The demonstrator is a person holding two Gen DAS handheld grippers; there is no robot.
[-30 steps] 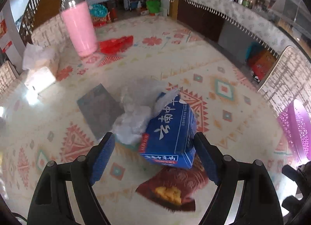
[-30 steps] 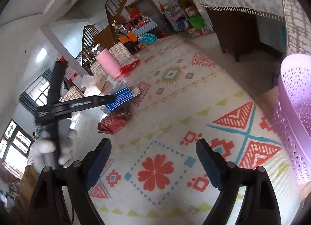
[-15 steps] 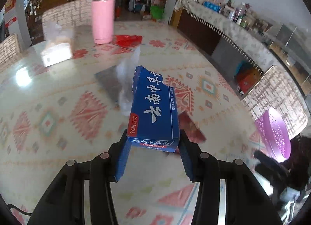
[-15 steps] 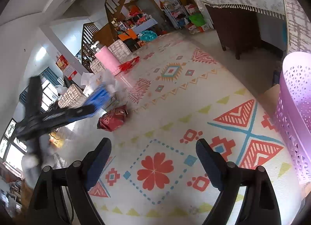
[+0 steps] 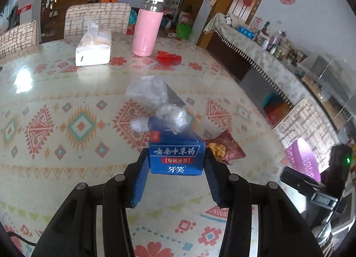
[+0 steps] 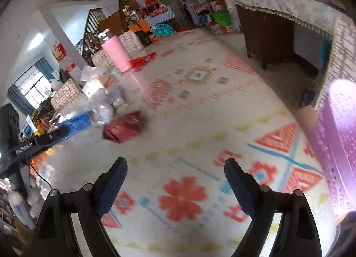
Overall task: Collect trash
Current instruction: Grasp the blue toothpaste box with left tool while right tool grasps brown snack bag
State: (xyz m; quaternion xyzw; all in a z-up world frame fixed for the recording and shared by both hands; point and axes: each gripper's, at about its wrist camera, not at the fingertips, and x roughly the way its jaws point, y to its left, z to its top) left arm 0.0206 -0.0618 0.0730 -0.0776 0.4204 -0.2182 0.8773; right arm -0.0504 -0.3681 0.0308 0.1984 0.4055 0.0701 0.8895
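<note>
A: Start nearest the lens. What is the left gripper (image 5: 176, 163) doing?

B: Its blue pads are clamped on the sides of the blue toothpaste box (image 5: 176, 157), low centre of the left wrist view. The box's long axis runs straight away from the camera, along the fingers, end face toward us.

A: And the right gripper (image 6: 175, 181)?

B: Spread wide and empty, bottom of its own frame, over the patterned tablecloth (image 6: 200, 105).

A: Next out?

B: Just past the box, to its right, lies the red snack packet (image 5: 223, 149) flat on the cloth. Behind the box sits crumpled clear plastic (image 5: 155, 99); whether it touches the box I cannot say, the fisheye squeezes them together.

A: Where does the trash go?

B: Probably the purple basket (image 5: 303, 159), at the right edge of the left view and hard against the right edge of the right view (image 6: 338, 145). It lies to the right of the held box, nearer the right gripper.

A: Farthest back?

B: The tissue pack (image 5: 93, 50) and pink flask (image 5: 146, 28), upper centre, with red scraps (image 5: 168, 58) beside the flask.
</note>
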